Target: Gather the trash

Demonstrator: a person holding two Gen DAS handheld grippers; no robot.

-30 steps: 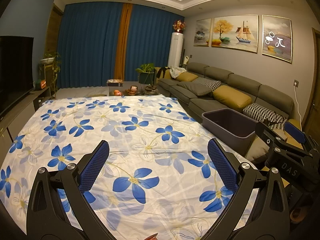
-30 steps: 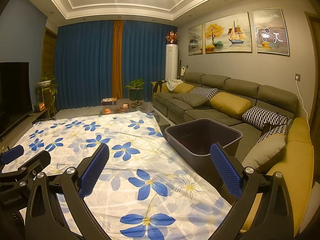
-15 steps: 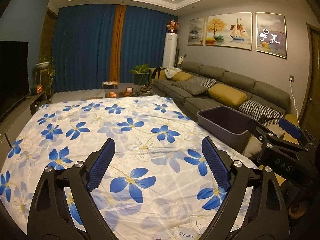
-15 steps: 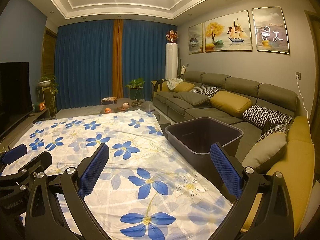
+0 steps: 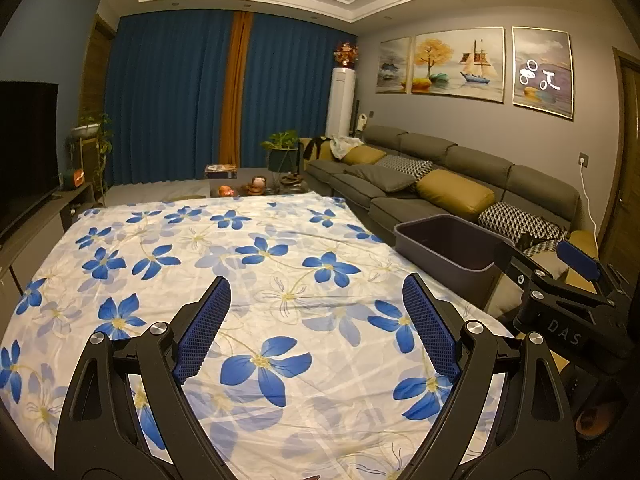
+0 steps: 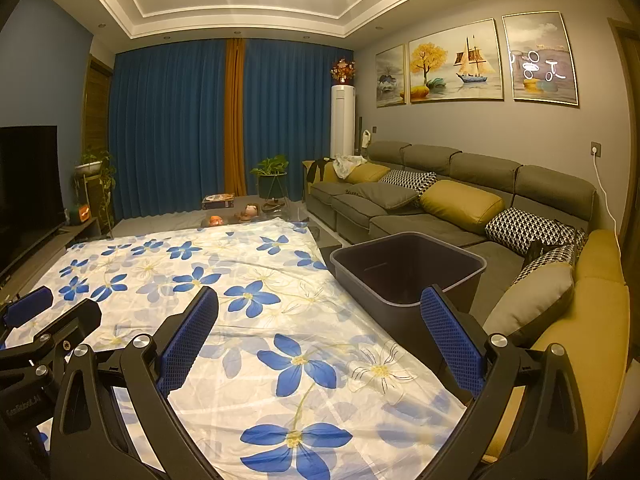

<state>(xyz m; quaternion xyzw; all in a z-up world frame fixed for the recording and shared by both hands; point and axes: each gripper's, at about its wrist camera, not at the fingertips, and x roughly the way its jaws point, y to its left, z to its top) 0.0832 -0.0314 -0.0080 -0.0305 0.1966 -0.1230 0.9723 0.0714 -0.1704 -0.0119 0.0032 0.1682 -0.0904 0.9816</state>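
Trash bin (image 6: 404,276), dark grey and open-topped, stands at the right edge of the flowered sheet (image 5: 256,280), beside the sofa (image 6: 460,192). We hold our left gripper (image 5: 316,328) and right gripper (image 6: 320,340) above the sheet, fingers spread wide, gripping nothing.

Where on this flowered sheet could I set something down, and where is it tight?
The flowered sheet shows bare from between the open left gripper fingers out to its far edge by the small items on the floor. Nothing lies on it in either view. It is tight on the right, where the dark bin stands between the sheet's edge and the sofa, just ahead of the open right gripper.
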